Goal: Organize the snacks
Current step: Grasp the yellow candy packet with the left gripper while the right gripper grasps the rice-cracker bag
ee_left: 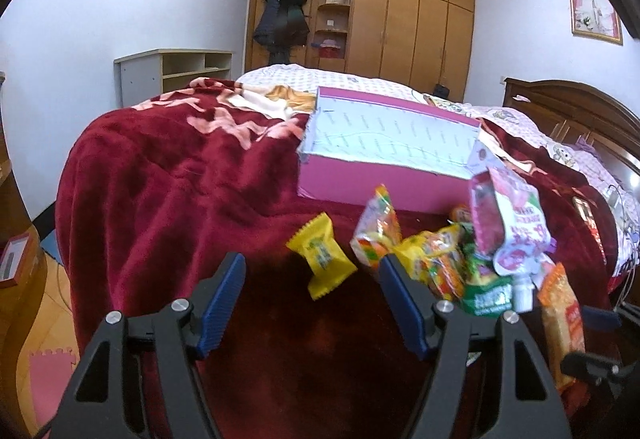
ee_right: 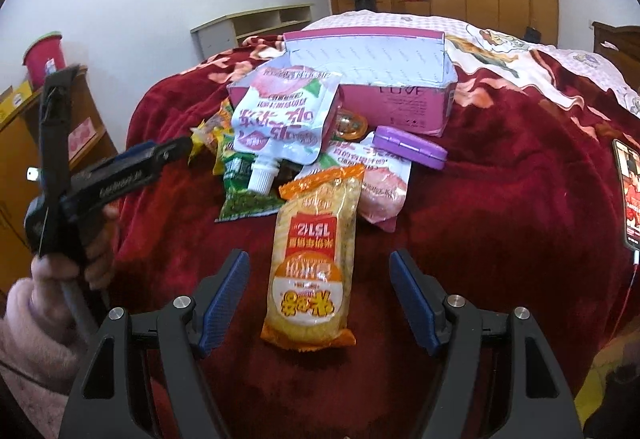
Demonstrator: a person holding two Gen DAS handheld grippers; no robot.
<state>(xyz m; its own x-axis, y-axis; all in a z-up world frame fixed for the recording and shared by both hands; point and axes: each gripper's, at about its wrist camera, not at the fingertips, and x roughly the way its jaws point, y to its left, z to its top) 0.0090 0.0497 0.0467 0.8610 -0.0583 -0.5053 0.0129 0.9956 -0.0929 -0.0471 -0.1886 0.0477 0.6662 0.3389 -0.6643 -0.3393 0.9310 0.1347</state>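
I had both the left gripper (ee_left: 312,303) and right gripper (ee_right: 320,303) spread wide, holding nothing. The orange rice-cracker pack (ee_right: 310,263) lay on the red blanket (ee_right: 500,199) between my right fingers; its slick wrapper could slip, missing the pink box (ee_right: 400,79).

— Inspector: Finish on your grippers?

— Operator: On my right gripper (ee_right: 320,303) and left gripper (ee_left: 312,303) I see black frames with triangular cut-outs, silver round screws, and ribbed blue pads (ee_right: 224,303). My left hand (ee_right: 76,259) shows bare skin and a fuzzy pink sleeve (ee_right: 32,335).
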